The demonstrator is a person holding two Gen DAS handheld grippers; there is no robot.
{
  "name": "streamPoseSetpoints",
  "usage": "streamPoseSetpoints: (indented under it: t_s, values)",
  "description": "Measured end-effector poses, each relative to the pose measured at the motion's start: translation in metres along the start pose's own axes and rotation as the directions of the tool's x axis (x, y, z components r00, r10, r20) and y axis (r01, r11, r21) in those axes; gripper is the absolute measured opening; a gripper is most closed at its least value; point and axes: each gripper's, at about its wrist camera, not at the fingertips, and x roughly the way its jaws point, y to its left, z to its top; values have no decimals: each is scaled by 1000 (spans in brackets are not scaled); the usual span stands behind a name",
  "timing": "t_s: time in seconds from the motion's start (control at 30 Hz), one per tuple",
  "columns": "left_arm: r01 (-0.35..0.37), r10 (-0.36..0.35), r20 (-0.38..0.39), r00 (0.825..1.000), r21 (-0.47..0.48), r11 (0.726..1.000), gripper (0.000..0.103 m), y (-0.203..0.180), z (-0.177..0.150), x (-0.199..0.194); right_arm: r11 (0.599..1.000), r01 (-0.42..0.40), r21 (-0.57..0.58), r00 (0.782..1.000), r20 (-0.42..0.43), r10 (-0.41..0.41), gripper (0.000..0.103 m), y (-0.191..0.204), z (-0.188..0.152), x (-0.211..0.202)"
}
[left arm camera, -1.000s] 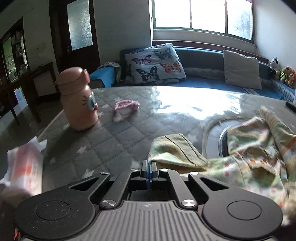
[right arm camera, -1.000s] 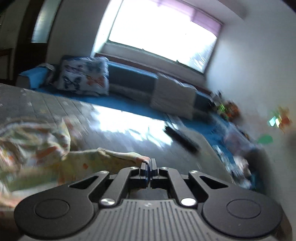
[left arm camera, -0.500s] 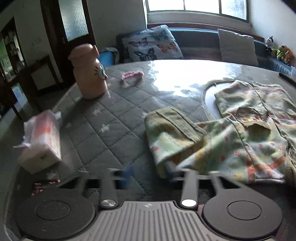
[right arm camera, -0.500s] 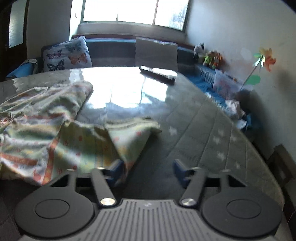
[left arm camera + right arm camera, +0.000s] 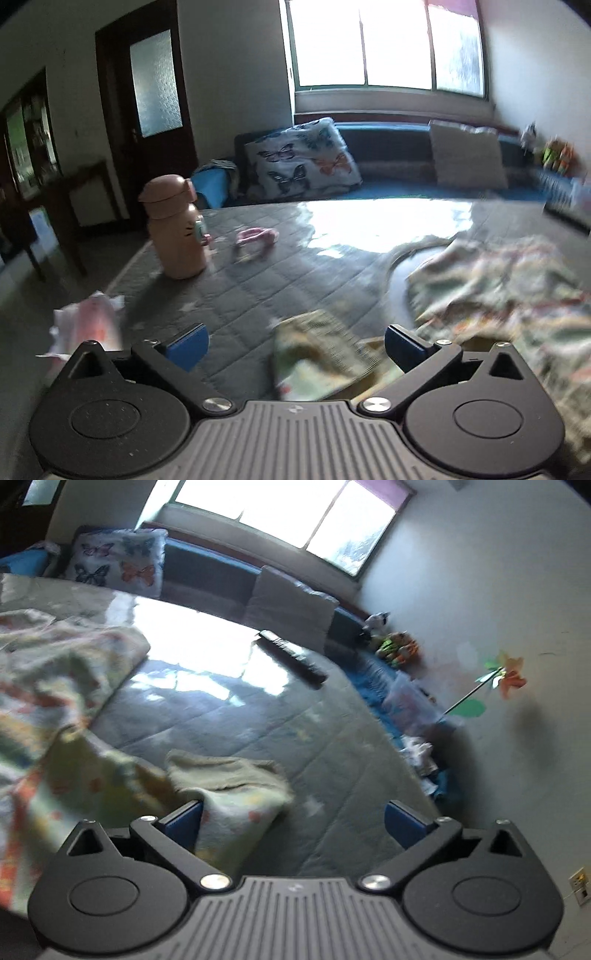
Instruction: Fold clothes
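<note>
left gripper (image 5: 293,341): jaws just opened wide, empty | right gripper (image 5: 293,819): same | shirt (image 5: 229,794): soft printed cotton (crumpled), on quilted table (image 5: 295,738)

Counts, both wrist views:
- 1 patterned garment (image 5: 491,288), spread on 1 quilted table cover (image 5: 258,288)
- 1 pink bottle (image 5: 176,227)
- 1 small pink item (image 5: 256,236), too blurred to identify
- 1 tissue pack (image 5: 90,325)
- 1 remote (image 5: 291,657)
- 2 cushions: 1 butterfly cushion (image 5: 301,158), 1 plain cushion (image 5: 467,155)
- 1 paper pinwheel (image 5: 508,672) by the wall
- soft toys (image 5: 393,644): a cluster, number unclear
- 2 grippers: left gripper (image 5: 293,341), right gripper (image 5: 293,821)
</note>
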Motion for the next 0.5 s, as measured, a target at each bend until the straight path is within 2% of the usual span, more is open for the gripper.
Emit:
streamPoseSetpoints:
  t_s: [0.13,0.33,0.4,0.5]
  values:
    - [32,-31,23,999,-26,999,103,-9,10,4,993,68,98,997,15,-70,103,-34,0,-1]
    - [64,-64,17,998,-14,998,103,-31,24,18,959,207,194,978,-40,-203,103,-72,-18,-3]
    - [70,-70,12,997,-1,998,103,-40,27,25,958,166,235,986,-33,-163,103,-79,-22,-7]
    - [76,-76,5,997,28,997,103,-56,31,35,950,-4,312,1000,17,-1,103,-79,-24,-14]
